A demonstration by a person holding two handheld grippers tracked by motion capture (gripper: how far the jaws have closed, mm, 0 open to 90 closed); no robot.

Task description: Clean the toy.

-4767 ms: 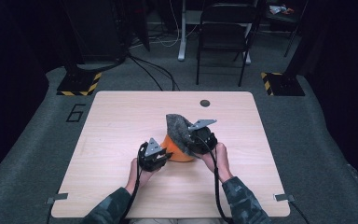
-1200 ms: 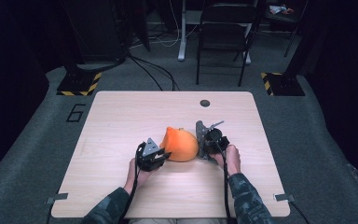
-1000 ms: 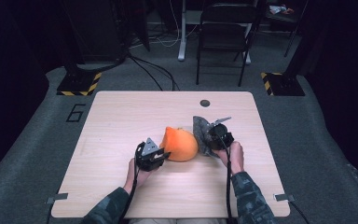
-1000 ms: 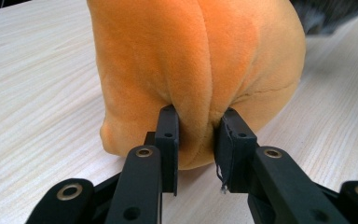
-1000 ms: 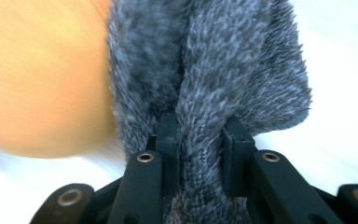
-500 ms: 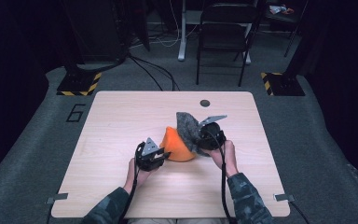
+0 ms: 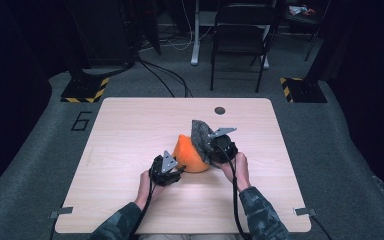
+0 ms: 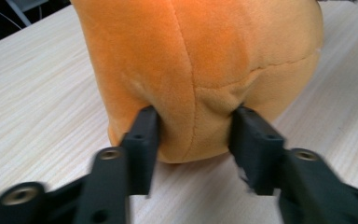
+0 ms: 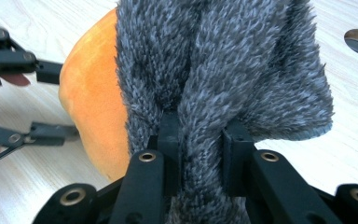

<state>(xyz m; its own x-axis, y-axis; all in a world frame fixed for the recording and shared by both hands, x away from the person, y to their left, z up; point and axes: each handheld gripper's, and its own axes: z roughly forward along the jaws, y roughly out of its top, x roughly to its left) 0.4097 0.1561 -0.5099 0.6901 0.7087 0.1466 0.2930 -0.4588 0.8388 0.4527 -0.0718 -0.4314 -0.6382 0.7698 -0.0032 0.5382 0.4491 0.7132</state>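
Note:
An orange plush [image 7: 190, 155] sits in the middle of the wooden table [image 7: 130, 130]. My left gripper [image 7: 177, 167] is at its near-left side; its jaws have just been opening, and in the left gripper view the pads [image 8: 142, 133] still dent a bulge at the bottom of the orange plush [image 8: 191, 60]. My right gripper [image 7: 207, 147] is shut on a grey fuzzy cloth [image 7: 199, 132], held up against the plush's right side. In the right gripper view the grey cloth [image 9: 223, 60] bunches between the jaws of the right gripper [image 9: 200, 135], beside the orange plush [image 9: 93, 107].
A round hole [image 7: 220, 110] sits in the table near its far edge. Behind the table stand a black chair [image 7: 240, 30] and cables on the grey floor. Striped yellow-black feet [image 7: 85, 90] flank the far corners.
My right gripper has carried the grey cloth left and up, from beside the plush onto its right side. The left hand has stayed put.

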